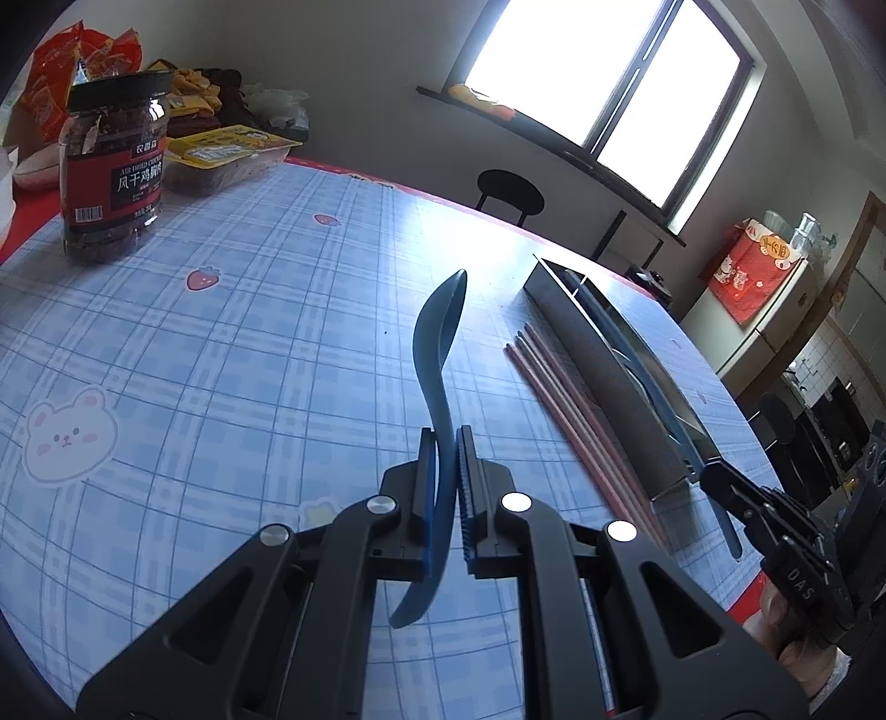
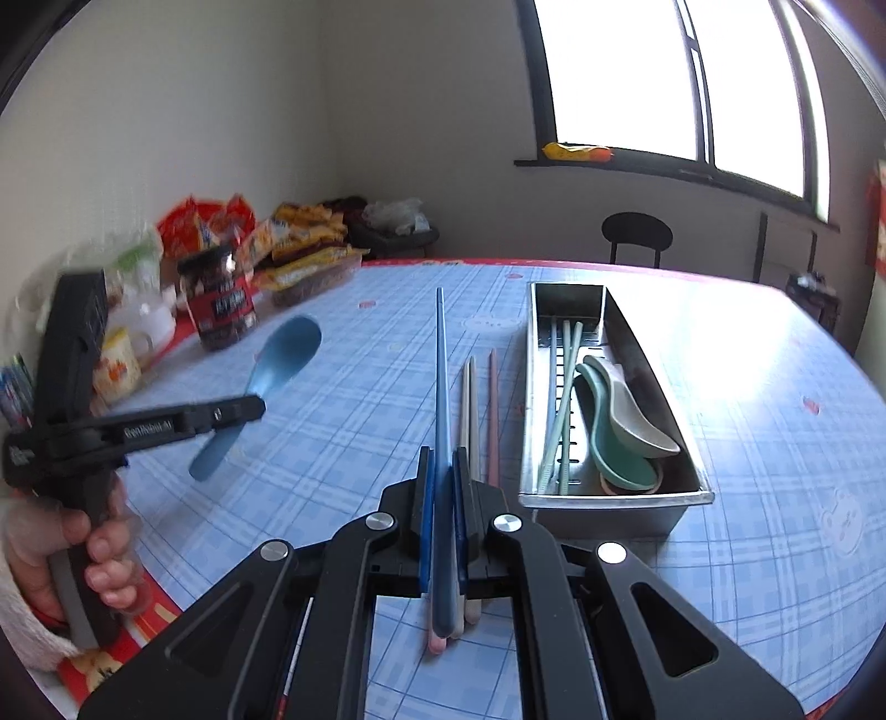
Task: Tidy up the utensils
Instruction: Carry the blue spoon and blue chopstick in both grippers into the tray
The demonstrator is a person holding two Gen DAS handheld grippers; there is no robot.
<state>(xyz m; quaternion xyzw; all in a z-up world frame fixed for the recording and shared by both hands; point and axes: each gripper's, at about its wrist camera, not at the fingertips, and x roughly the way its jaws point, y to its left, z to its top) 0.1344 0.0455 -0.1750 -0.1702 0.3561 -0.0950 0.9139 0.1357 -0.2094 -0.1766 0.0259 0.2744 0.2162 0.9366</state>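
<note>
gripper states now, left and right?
Left gripper: shut on the blue spoon, lifted off the table.
Right gripper: shut on the blue chopstick, beside the metal utensil tray.

A dark-lidded jar stands near snack packets beside a window.

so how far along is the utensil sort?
Done: green chopsticks and spoons lie in the steel tray. In hand: the left gripper clamps the blue spoon; the right gripper clamps blue chopsticks. Left: pink and beige chopsticks on the table beside the tray.
</note>
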